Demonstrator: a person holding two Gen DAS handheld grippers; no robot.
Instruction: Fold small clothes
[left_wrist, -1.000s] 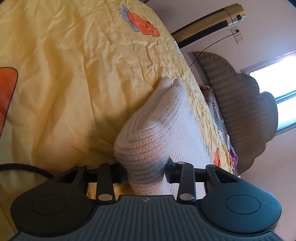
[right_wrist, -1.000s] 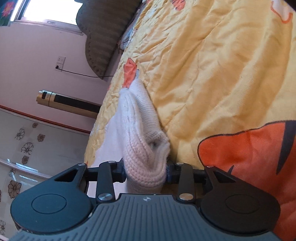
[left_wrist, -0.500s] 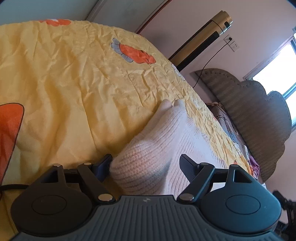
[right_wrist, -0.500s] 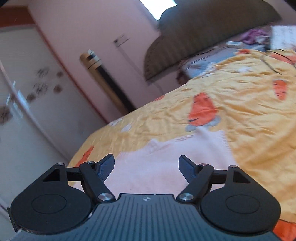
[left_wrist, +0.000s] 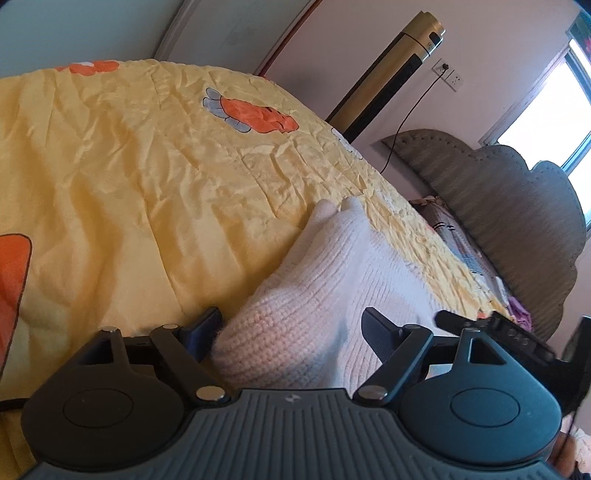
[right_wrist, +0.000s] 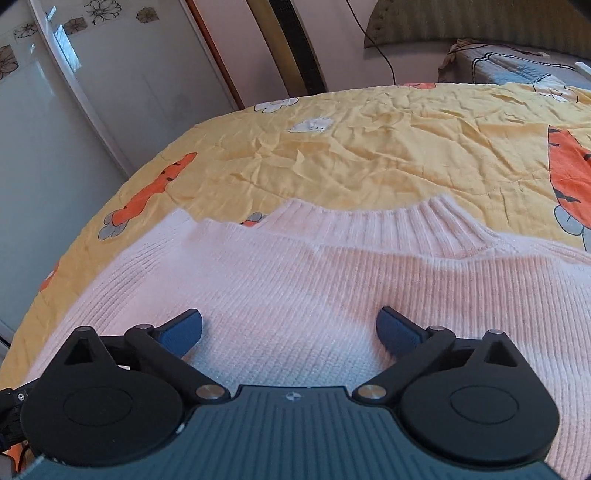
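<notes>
Left gripper (left_wrist: 291, 326): jaws apart and closing. A rounded fold of the pale pink knit sweater (left_wrist: 332, 280) sits between them. The left finger's pad lies against the fold's edge; the right finger stands clear of the knit. Nothing clamped.

Right gripper (right_wrist: 290, 326): jaws spread wide and opening, blue pads (right_wrist: 397, 330) visible on both fingers. They hang over the flat body of the sweater (right_wrist: 295, 288) without pinching any fabric. Whether the tips touch the knit, cannot tell.

Sweater: lies on the yellow quilt (right_wrist: 369, 155) with carrot print, body spread flat near the bed's near edge. In the right wrist view the ribbed collar (right_wrist: 388, 221) points toward the far side of the bed. In the left wrist view the fold runs away from the gripper and ends in two small bumps of knit.

Beyond the quilt's far edge: a gold-and-black tower fan (left_wrist: 388, 77), a wall socket (left_wrist: 448, 74) with a black cable, a grey-brown scalloped headboard (left_wrist: 517, 214), and a bright window (left_wrist: 546, 110).
</notes>
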